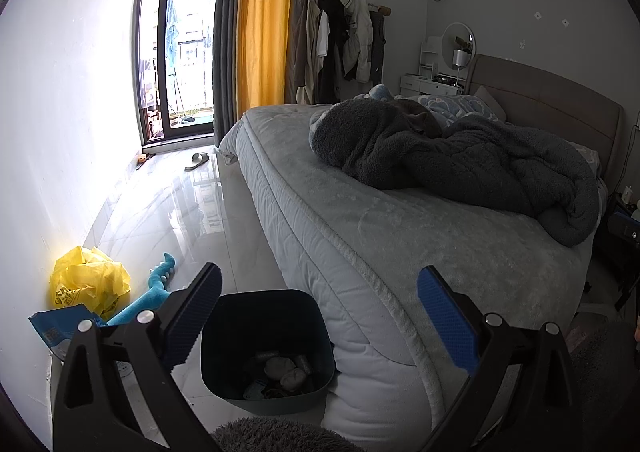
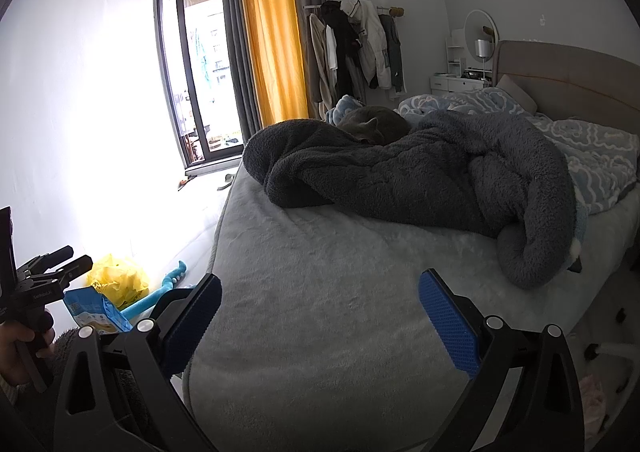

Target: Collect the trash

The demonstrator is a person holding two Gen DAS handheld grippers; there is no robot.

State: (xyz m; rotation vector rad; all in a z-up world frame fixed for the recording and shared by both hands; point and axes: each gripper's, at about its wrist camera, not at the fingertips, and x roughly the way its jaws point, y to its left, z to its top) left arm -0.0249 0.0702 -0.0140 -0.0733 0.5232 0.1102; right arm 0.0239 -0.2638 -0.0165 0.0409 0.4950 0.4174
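Basically both my grippers, left gripper (image 1: 318, 318) and right gripper (image 2: 320, 322), gape wide, empty; yellow bag (image 1: 90, 282) looks light, crinkly, so I'd pinch a raised fold.

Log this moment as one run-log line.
left tongs: open, empty | right tongs: open, empty | bin: holds trash | yellow bag: on floor

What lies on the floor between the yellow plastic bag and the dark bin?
In the left wrist view, a blue plush toy lies between the yellow bag and the bin.
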